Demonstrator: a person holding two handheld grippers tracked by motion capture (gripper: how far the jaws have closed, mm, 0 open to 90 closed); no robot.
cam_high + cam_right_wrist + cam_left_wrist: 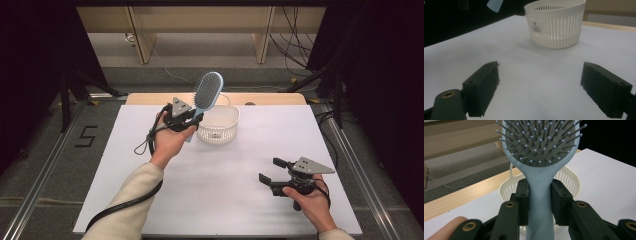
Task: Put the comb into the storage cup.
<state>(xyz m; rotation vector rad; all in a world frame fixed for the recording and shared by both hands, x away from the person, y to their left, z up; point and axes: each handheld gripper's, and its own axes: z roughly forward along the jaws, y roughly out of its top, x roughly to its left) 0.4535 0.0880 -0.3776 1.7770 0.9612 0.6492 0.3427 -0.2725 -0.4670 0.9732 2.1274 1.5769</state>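
Left gripper (192, 119) clamps hairbrush (206, 92) by handle, held aloft at basket's (218, 131) 10 o'clock rim. Right gripper (272, 170) gapes empty, idle at 5 o'clock. Likely next: lower brush into basket, release.

Only the white basket (218, 125) blocks the table's (230, 200) far-middle edge; the near half lies wide open for passing.

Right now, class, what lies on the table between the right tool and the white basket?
Nothing: in the right gripper view, bare white table runs from the open right tool to the slotted white basket.
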